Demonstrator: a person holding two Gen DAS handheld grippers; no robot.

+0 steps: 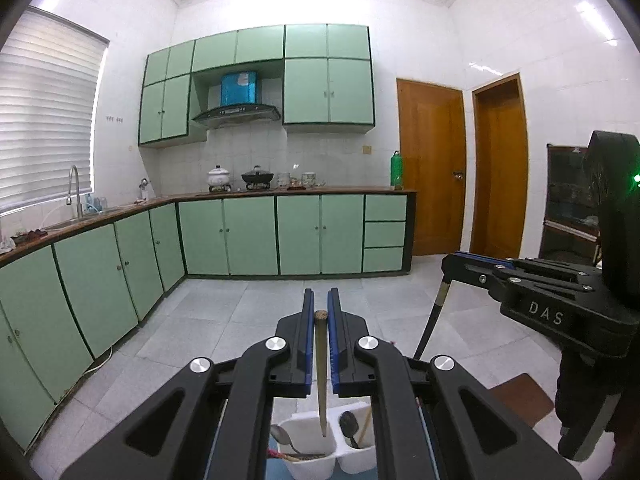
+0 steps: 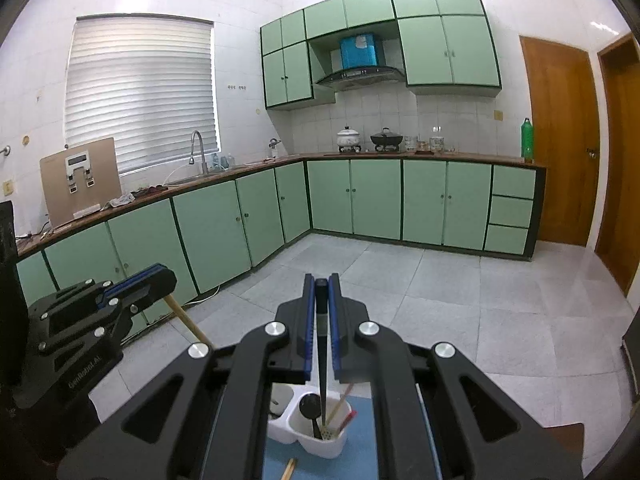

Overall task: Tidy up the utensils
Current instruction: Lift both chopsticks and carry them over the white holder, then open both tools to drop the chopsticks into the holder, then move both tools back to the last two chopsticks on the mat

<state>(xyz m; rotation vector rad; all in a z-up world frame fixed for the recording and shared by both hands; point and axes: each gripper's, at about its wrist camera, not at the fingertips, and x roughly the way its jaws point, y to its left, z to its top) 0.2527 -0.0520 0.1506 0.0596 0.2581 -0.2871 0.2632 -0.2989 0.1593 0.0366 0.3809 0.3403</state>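
Both tongs clamped: left tongs (image 1: 321, 316) on wooden chopstick (image 1: 321, 376), right tongs (image 2: 321, 300) on black chopstick (image 2: 322, 372), poised over white holder (image 2: 336, 442); next, lower and release.

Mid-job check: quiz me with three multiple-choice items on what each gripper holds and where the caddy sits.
1. The white plastic two-compartment utensil caddy stands on:
A. a blue mat
B. the brown countertop
C. the sink

2. The slim utensil in the right gripper is:
A. black
B. red
C. white

3. The left gripper is:
A. wide open
B. shut on a tan wooden chopstick
C. out of view

Answers: 1 A, blue mat lies under it. 2 A, it shows dark. 3 B, the fingers pinch the stick above the caddy.
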